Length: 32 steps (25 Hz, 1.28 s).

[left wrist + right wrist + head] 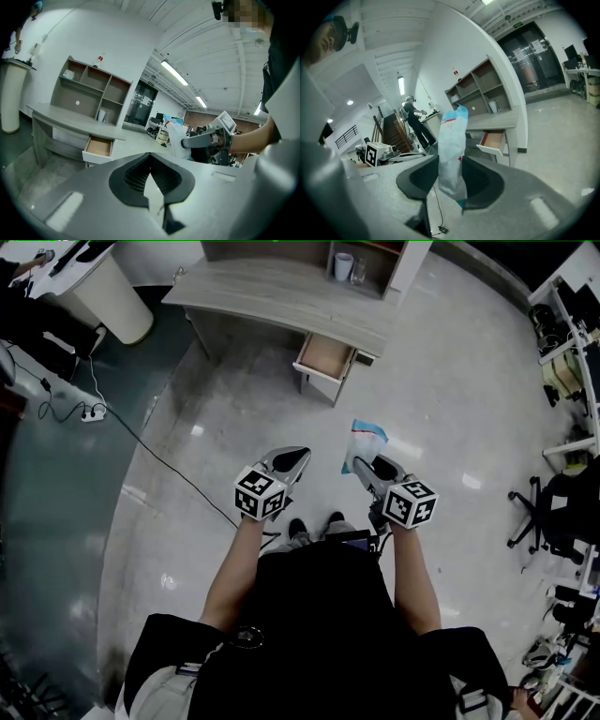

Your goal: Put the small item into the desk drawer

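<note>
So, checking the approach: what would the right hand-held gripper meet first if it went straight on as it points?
Probably the desk, at or beside its open drawer. The right hand-held gripper, shut on the packet, aims across floor at it; depth is unclear, so I can't say which part.

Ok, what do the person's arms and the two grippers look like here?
The left gripper and right gripper are light grey moulded shells tapering to a point, with dark ribbed pads inside. Each carries a white cube printed with black square markers near the wrist. The forearms are bare; the person wears a black top with short sleeves.
</note>
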{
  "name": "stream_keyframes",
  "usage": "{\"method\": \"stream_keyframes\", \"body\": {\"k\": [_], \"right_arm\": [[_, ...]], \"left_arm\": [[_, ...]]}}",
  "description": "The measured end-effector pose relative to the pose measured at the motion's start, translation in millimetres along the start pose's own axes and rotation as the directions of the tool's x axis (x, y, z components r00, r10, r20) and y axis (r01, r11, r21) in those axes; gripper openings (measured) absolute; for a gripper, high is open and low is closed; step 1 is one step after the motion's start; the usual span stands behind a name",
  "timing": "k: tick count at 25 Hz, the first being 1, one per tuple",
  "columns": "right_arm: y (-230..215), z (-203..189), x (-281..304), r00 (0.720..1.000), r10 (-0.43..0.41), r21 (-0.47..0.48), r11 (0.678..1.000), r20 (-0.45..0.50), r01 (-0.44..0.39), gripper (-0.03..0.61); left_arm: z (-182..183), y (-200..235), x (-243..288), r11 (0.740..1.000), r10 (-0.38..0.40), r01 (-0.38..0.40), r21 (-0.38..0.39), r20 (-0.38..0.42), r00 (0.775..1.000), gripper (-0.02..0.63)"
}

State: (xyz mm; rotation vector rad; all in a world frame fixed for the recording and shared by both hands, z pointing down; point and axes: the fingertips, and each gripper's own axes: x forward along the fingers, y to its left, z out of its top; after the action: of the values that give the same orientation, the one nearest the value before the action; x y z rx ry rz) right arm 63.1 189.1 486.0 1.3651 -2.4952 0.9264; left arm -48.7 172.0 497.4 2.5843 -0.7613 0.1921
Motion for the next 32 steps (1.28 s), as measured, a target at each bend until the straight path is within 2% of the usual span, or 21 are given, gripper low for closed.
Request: {"method": "stream_keyframes", "body": {"k": [7, 15, 32], "right_arm": [[4, -1, 20, 1.0, 0.022, -0.002, 1.0, -0.013, -0.022, 0.153], [-5, 12, 40, 0.998, 0.058, 0.0, 0.998, -0.012, -0.058, 0.152], [-84, 55, 75, 0.994, 0.104, 0.038, 0.994, -0.024, -0.103, 0.152]], "left_arm": [[-7, 14, -7, 1.0, 0.009, -0.009, -0.018, -0.011, 1.0, 0.002], [7, 33, 1, 0.999, 0.051, -0.051, -0.003, -0.011, 0.999, 0.002], [36, 71, 74, 0.994, 0.11, -0.109, 0.015, -0.044, 0.993, 0.002]]}}
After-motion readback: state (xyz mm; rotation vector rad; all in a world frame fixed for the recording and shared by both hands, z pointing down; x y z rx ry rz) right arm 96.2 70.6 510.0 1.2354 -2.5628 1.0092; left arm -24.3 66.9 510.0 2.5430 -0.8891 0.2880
